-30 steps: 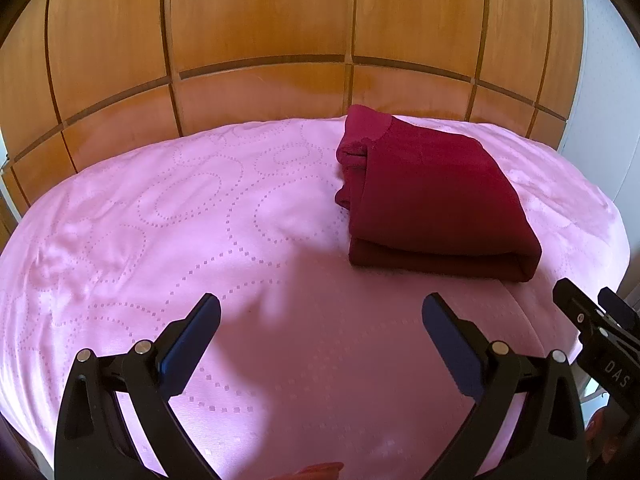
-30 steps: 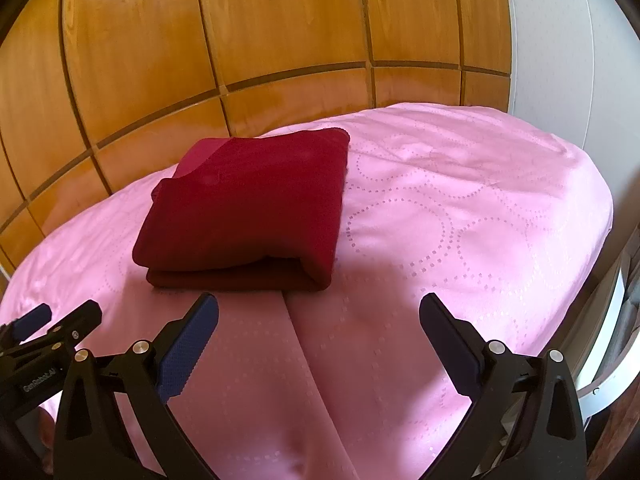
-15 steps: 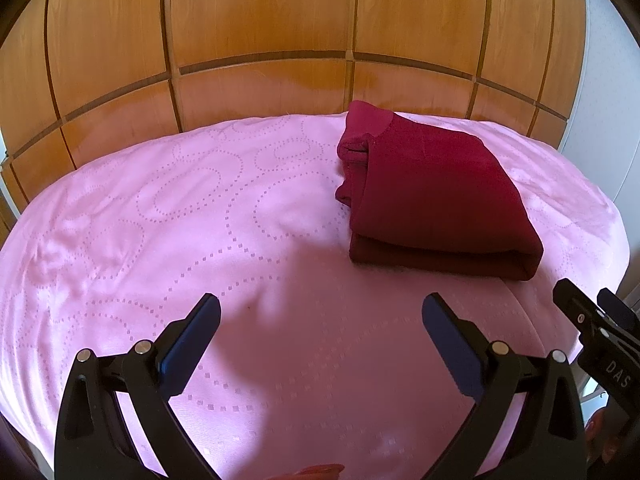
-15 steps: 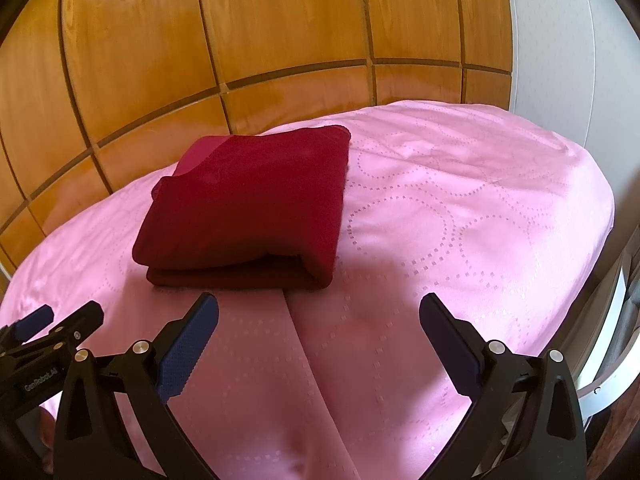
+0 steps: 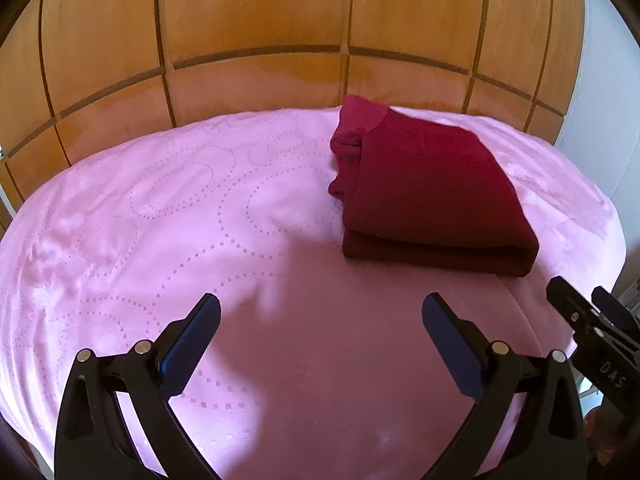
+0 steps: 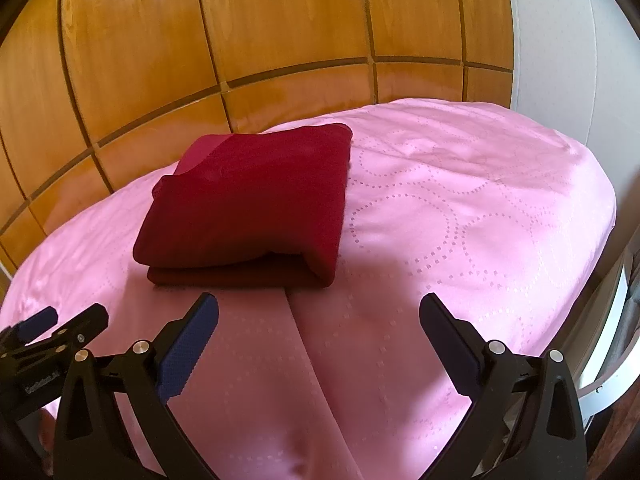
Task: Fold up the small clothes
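Note:
A dark red garment (image 5: 428,188) lies folded into a thick rectangle on the pink cloth; it also shows in the right wrist view (image 6: 252,208). My left gripper (image 5: 320,316) is open and empty, hovering over the cloth in front and to the left of the garment. My right gripper (image 6: 318,314) is open and empty, just in front of the garment's near folded edge. Neither touches the garment. The right gripper shows at the right edge of the left wrist view (image 5: 584,320). The left gripper shows at the left edge of the right wrist view (image 6: 60,332).
The pink dotted tablecloth (image 5: 160,240) covers the table, with a crease (image 6: 304,352) running toward me. Wooden panelling (image 5: 256,40) stands behind the table. A white wall (image 6: 560,60) is at the right. The table edge drops off at the right (image 6: 600,264).
Both grippers have drawn back slightly and tilted up, so the garment sits a little lower in each view. The garment has not moved and both stay open.

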